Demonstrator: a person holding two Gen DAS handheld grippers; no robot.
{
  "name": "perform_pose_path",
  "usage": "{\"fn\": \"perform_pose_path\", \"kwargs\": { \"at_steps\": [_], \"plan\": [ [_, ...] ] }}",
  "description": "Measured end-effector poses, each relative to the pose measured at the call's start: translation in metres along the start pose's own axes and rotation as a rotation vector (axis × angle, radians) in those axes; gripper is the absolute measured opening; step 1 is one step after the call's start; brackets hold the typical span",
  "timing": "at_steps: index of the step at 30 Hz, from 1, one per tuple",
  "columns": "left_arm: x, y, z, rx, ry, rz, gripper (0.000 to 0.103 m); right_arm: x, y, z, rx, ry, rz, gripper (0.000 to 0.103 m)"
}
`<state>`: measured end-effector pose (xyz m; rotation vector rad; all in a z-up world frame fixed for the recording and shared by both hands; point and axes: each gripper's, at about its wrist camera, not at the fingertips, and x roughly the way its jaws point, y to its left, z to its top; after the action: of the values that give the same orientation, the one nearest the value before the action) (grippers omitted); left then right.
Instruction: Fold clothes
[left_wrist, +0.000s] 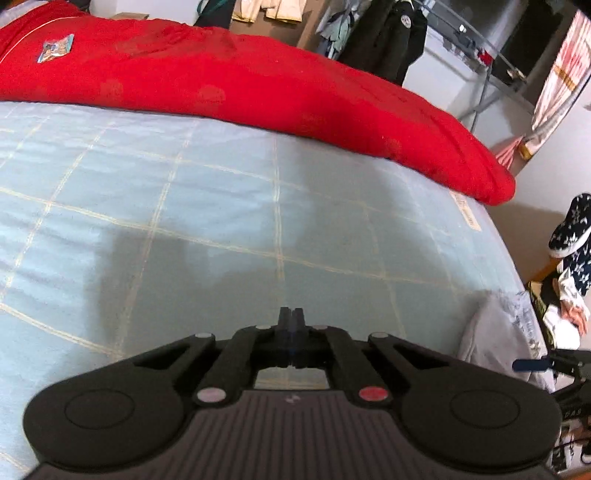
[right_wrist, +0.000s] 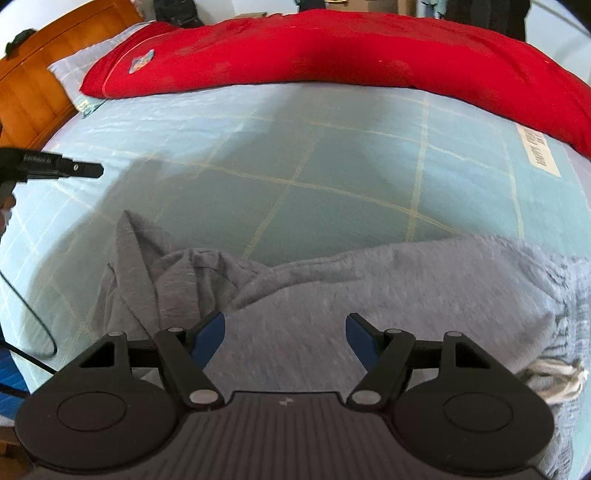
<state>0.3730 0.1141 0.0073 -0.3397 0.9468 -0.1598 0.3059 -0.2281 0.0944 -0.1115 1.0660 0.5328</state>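
- Your left gripper (left_wrist: 291, 314) has its fingers pressed together with nothing between them; it hangs over bare light-blue checked bedsheet (left_wrist: 184, 206).
- From the left wrist view, the grey garment (left_wrist: 495, 328) shows only as a bunched corner at the near right edge of the bed, well apart from the left fingertips and to their right.
- The right wrist view shows the left gripper's closed tip (right_wrist: 88, 170) at the far left, above the sheet and clear of the garment's raised left corner.
- The grey garment (right_wrist: 369, 288) lies crumpled across the near part of the bed, its left end rucked into folds and a peak, its right end flatter and wider.
- Your right gripper (right_wrist: 285, 334) is spread wide, blue pads (right_wrist: 210, 338) apart, directly over the garment's near middle; whether the pads touch the cloth cannot be told.
- A red quilt (right_wrist: 332, 48) runs along the far side of the bed, well apart from the garment.
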Motion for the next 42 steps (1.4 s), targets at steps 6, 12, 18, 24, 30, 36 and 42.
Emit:
{"fn": "perform_pose_path", "kwargs": {
  "at_steps": [6, 12, 18, 24, 30, 36, 42],
  "plan": [
    [0.026, -0.015, -0.032, 0.007, 0.116, -0.065, 0.011, 0.013, 0.013, 0.017, -0.067, 0.036, 0.011, 0.072],
    [0.032, -0.023, -0.06, -0.01, 0.166, -0.08, 0.026, 0.03, 0.018, 0.032, -0.116, 0.074, 0.017, 0.056],
    [0.02, -0.019, -0.071, 0.027, 0.177, -0.08, 0.034, 0.052, 0.016, 0.049, -0.181, 0.107, -0.011, 0.055],
    [0.015, -0.009, -0.079, 0.019, 0.2, -0.097, 0.037, 0.069, 0.018, 0.064, -0.562, 0.256, 0.142, 0.055],
    [0.015, -0.015, -0.085, 0.01, 0.213, -0.121, 0.037, 0.092, 0.019, 0.072, -0.857, 0.417, 0.293, 0.05],
    [0.012, -0.015, -0.087, -0.006, 0.224, -0.109, 0.039, 0.1, 0.028, 0.071, -0.996, 0.529, 0.39, 0.009],
    [0.01, -0.013, -0.08, -0.027, 0.201, -0.098, 0.039, 0.09, 0.018, 0.104, -0.961, 0.365, 0.309, 0.005]
  ]
}}
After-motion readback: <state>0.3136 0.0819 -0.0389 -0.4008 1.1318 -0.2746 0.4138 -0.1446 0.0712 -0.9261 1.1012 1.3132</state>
